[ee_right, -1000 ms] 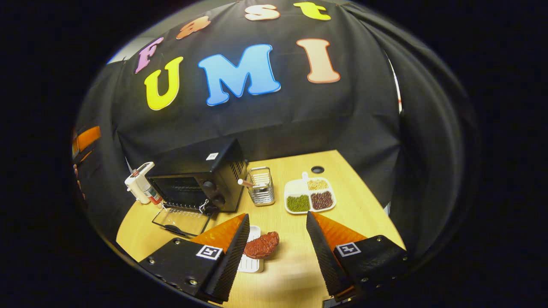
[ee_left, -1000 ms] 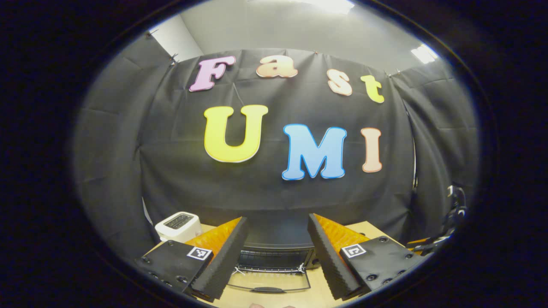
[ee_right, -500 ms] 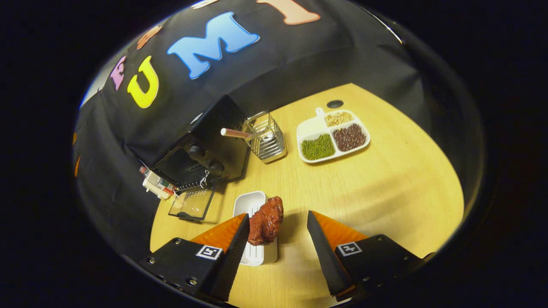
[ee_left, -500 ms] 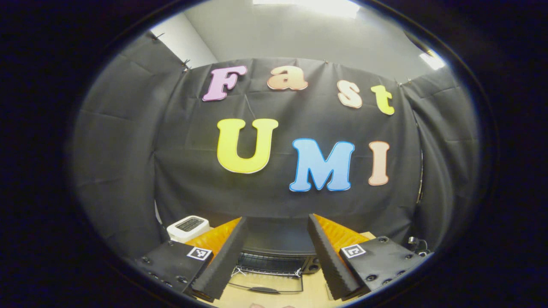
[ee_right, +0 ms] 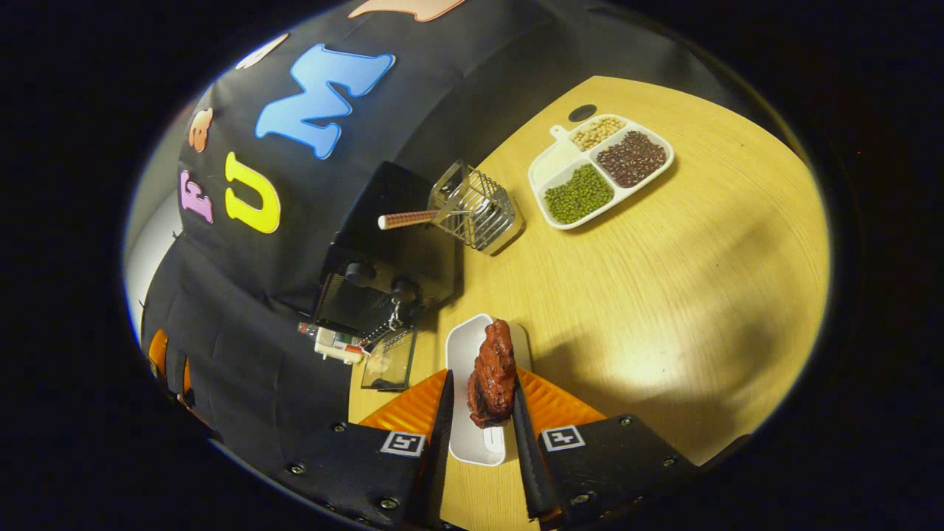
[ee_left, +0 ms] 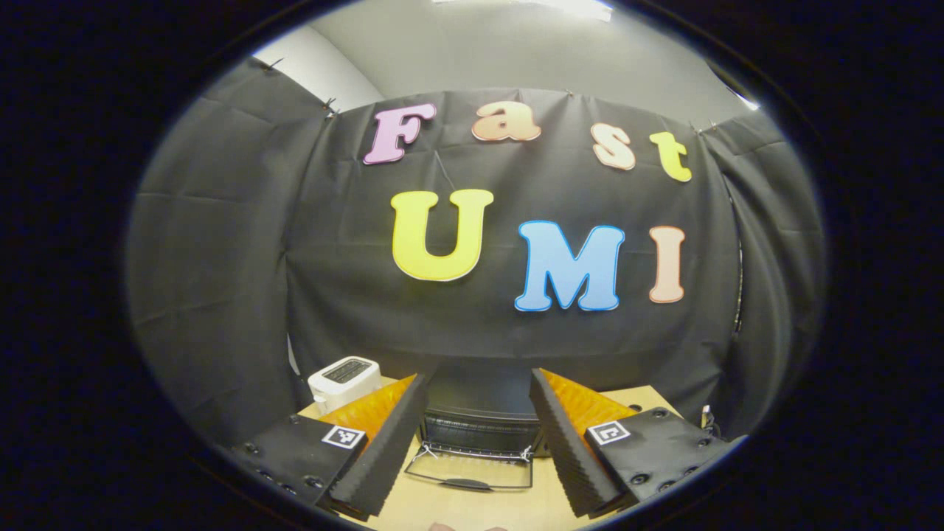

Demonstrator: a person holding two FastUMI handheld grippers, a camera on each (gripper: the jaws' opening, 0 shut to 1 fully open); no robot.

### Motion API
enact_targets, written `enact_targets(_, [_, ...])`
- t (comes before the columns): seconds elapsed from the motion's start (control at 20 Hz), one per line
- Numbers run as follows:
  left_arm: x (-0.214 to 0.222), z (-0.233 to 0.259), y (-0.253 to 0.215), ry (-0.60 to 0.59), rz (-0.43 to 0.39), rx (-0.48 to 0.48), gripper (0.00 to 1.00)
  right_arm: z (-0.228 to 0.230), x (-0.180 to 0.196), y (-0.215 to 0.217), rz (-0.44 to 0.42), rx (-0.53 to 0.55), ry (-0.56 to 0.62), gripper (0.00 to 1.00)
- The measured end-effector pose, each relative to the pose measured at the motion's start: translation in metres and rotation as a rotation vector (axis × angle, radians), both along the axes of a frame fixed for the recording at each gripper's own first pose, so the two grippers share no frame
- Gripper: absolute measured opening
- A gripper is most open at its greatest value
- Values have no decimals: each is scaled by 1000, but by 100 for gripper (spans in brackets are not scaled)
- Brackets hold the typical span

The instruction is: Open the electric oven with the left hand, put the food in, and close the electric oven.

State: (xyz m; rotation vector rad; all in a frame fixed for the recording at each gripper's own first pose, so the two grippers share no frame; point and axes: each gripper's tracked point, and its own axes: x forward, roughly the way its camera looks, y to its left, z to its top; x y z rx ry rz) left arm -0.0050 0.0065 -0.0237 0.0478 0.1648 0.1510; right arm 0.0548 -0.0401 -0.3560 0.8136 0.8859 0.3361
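Note:
In the left gripper view the black electric oven (ee_left: 479, 424) sits straight ahead with its glass door (ee_left: 472, 472) folded down flat onto the table. My left gripper (ee_left: 478, 377) is open and holds nothing. In the right gripper view a brown piece of meat (ee_right: 493, 372) lies on a small white tray (ee_right: 466, 346) in front of the oven (ee_right: 383, 273), whose door (ee_right: 391, 359) is open. My right gripper (ee_right: 481, 377) has its fingers drawn in close on both sides of the meat. A sliver of tray shows between the left finger and the meat.
A wire basket (ee_right: 479, 210) with a stick in it stands beside the oven. Farther off is a divided white plate (ee_right: 560, 158) of beans and grains. A white toaster (ee_left: 343, 377) sits left of the oven. The wooden table (ee_right: 664, 295) is bare to the right.
My right gripper tipped down over the tray and its fingers narrowed from wide open to close around the meat. My left gripper shifted slightly and stayed open.

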Motion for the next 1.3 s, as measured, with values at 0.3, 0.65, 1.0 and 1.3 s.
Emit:
enact_targets(0.3, [13,-6,13,0,-48,-37,98,-4,-1,16,-86,73,25,10])
enact_targets(0.65, [38,-12,52,-10,-149,-26,99,75,-20,43,-149,158,-83,10])
enact_targets(1.0, [41,-27,99,-4,-221,-58,98,125,-14,144,-109,224,-168,10])
enact_targets(1.3, [34,-49,160,51,-197,-82,94,111,33,230,-93,243,-169,10])
